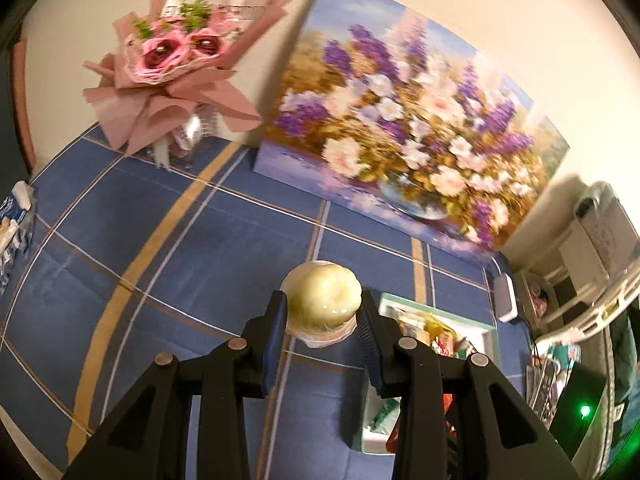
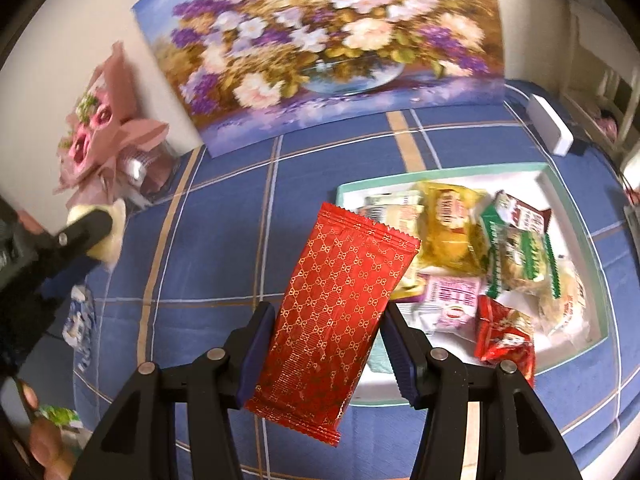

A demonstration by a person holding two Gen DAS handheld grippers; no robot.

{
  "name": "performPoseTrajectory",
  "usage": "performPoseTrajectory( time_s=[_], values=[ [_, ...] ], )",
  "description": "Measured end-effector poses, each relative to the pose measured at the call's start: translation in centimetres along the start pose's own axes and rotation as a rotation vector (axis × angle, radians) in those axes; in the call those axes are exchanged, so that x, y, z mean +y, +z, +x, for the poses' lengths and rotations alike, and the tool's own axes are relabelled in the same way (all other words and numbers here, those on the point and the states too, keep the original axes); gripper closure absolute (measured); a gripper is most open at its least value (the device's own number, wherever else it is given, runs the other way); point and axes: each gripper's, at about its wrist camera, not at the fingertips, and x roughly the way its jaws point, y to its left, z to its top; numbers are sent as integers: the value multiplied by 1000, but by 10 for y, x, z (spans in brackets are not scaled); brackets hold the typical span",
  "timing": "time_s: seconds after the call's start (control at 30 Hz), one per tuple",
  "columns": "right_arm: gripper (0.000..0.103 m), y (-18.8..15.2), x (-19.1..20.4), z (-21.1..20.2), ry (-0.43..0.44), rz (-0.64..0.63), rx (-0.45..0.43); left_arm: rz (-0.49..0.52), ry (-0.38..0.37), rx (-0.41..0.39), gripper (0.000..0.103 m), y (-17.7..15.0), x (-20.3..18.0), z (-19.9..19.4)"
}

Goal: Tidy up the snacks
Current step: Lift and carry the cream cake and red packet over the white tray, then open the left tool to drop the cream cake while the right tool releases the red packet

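Observation:
My left gripper (image 1: 322, 312) is shut on a pale round wrapped pastry (image 1: 322, 294), held above the blue checked tablecloth (image 1: 168, 248). The same gripper (image 2: 96, 224) with the pastry (image 2: 110, 246) shows at the left edge of the right wrist view. My right gripper (image 2: 330, 336) is shut on a red packet with a gold pattern (image 2: 338, 304), which sticks up between the blue pads. Right of it lies a white tray with a teal rim (image 2: 576, 216) holding several wrapped snacks (image 2: 452, 228). The tray (image 1: 400, 300) peeks out behind my left gripper's right finger.
A flower painting (image 1: 404, 120) leans on the wall at the back, a pink bouquet (image 1: 176, 68) stands left of it. A white box (image 2: 548, 128) lies at the table's far right. A blue-white packet (image 2: 80, 324) lies at the left, a person's hand (image 2: 44, 440) below it.

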Motion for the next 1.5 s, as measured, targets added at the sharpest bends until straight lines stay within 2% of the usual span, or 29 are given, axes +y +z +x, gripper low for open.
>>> performPoseTrajectory(
  time_s=[0.47, 0.83, 1.17, 1.5],
  values=[
    [46, 11, -93, 0, -65, 171, 34, 123, -64, 101, 66, -32, -73, 28],
    [45, 10, -143, -4, -89, 261, 47, 219, -95, 198, 66, -67, -124, 58],
    [45, 10, -157, 1, -97, 280, 64, 238, -112, 256, 66, -88, -141, 84],
    [45, 11, -160, 6, -107, 267, 75, 221, -112, 294, 66, -94, -141, 104]
  ],
)
